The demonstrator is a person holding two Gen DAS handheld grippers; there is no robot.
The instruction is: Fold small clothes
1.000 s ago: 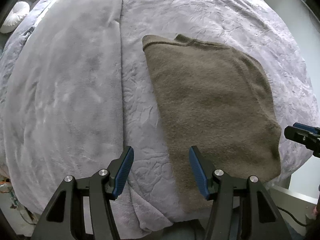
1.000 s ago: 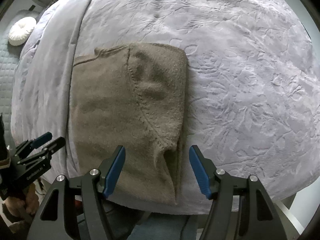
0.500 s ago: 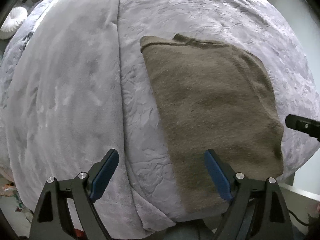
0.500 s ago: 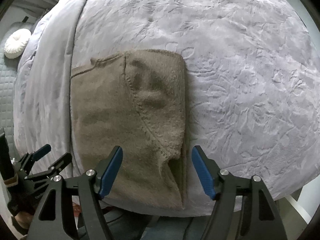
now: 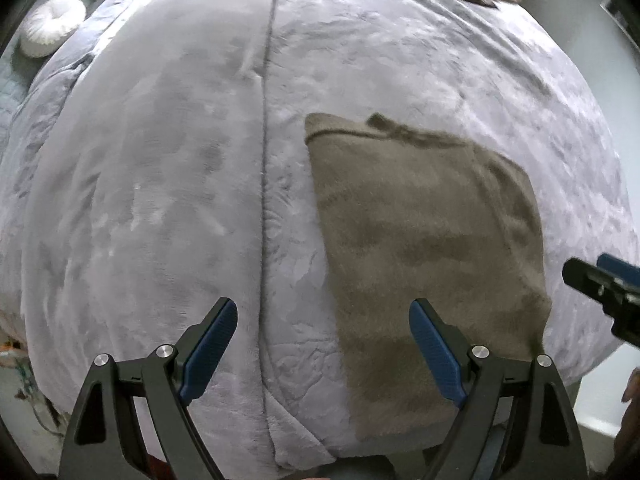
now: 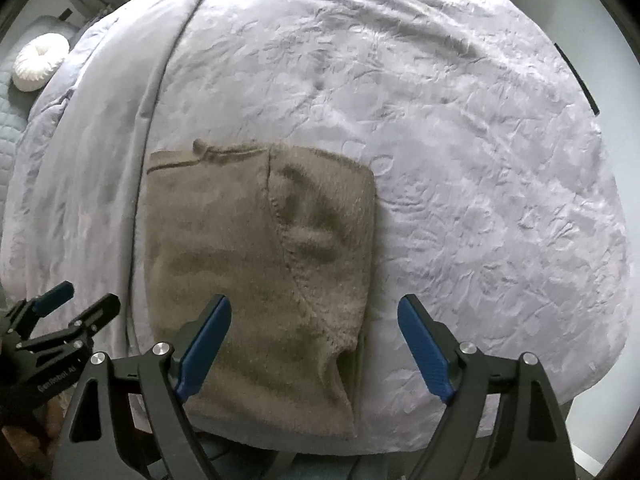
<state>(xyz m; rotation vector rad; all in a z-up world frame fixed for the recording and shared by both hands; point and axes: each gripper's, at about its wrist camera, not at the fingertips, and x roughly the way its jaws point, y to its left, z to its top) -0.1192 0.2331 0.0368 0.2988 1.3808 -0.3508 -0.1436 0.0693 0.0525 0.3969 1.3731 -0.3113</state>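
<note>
A folded olive-brown fleecy knit garment point(image 5: 428, 248) lies flat on a lavender-grey plush bedspread with an embossed leaf pattern point(image 5: 160, 200), near the edge of the bed closest to both cameras. The fold leaves a roughly rectangular shape, with a stitched seam running diagonally across its upper layer, clear in the right wrist view point(image 6: 260, 264).

The left gripper point(image 5: 323, 344) hovers above the bed with its blue-padded black fingers point(image 5: 210, 344) spread wide, pinching nothing. Between them lie the garment's left edge and a strip of bare bedspread; the left finger sits beyond a long seam in the cover, the right finger over the garment's near portion. Whether the pads touch the cloth cannot be told.

The right gripper point(image 6: 314, 344) is likewise spread wide and empty. Its left finger point(image 6: 204, 348) sits over the garment's near half, while its right finger is over bare bedspread point(image 6: 460, 160), so the garment's right edge falls between the two.

Each gripper shows in the other's view: the right one at the far right of the left wrist view point(image 5: 604, 288), beyond the garment's right edge, and the left one at lower left of the right wrist view point(image 6: 64, 312), beside the garment's left edge.

A round white pleated cushion point(image 6: 40, 62) lies far off past the left fingers, beyond the bedspread's edge.
</note>
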